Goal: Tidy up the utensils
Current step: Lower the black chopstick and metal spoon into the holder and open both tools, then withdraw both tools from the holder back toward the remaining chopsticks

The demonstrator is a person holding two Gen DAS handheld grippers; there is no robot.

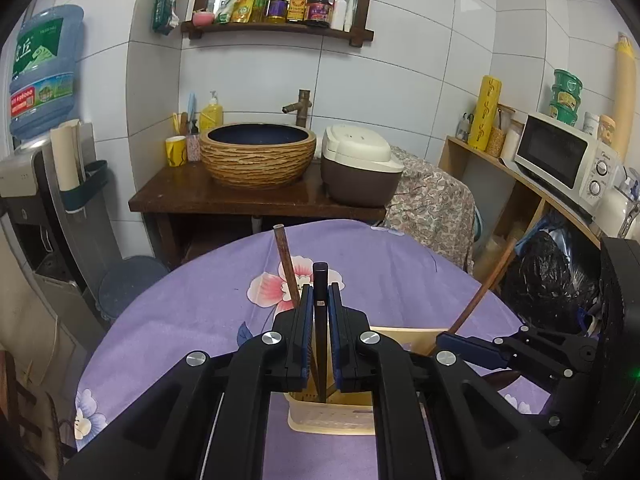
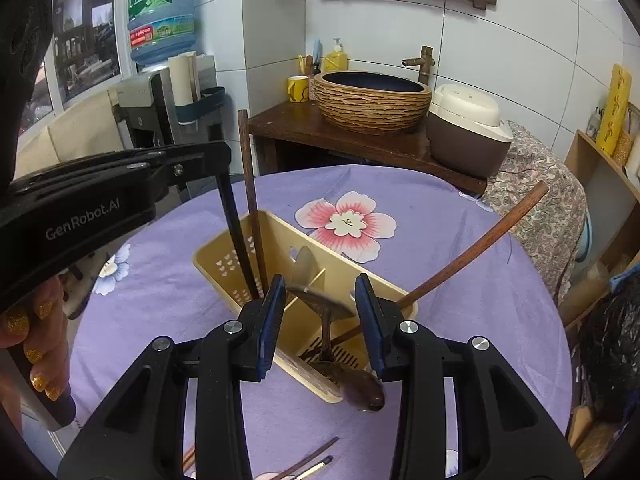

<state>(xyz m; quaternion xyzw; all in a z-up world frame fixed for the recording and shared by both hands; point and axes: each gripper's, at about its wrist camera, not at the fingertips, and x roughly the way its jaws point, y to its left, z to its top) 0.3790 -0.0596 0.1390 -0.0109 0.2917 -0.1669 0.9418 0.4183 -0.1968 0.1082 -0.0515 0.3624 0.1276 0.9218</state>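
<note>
A beige slotted utensil caddy [image 2: 224,264] stands on the purple flowered tablecloth [image 2: 460,312]. My left gripper [image 1: 320,292] is shut on a dark chopstick [image 1: 320,344] whose lower end is down inside the caddy [image 1: 332,428]. A brown chopstick [image 2: 251,200] stands beside it in the same end compartment. My right gripper [image 2: 320,292] hangs over the caddy's middle, its pads against the wide part of a brown spoon [image 2: 320,300] that points down into it. A long curved wooden handle [image 2: 472,248] leans out of the far compartment.
Loose chopsticks [image 2: 308,460] lie on the cloth near the front edge. A hand with glittery nails [image 2: 32,340] holds the left gripper [image 2: 222,152]. Behind the table stand a basin [image 1: 258,154], a rice cooker [image 1: 360,164] and a microwave shelf [image 1: 560,156].
</note>
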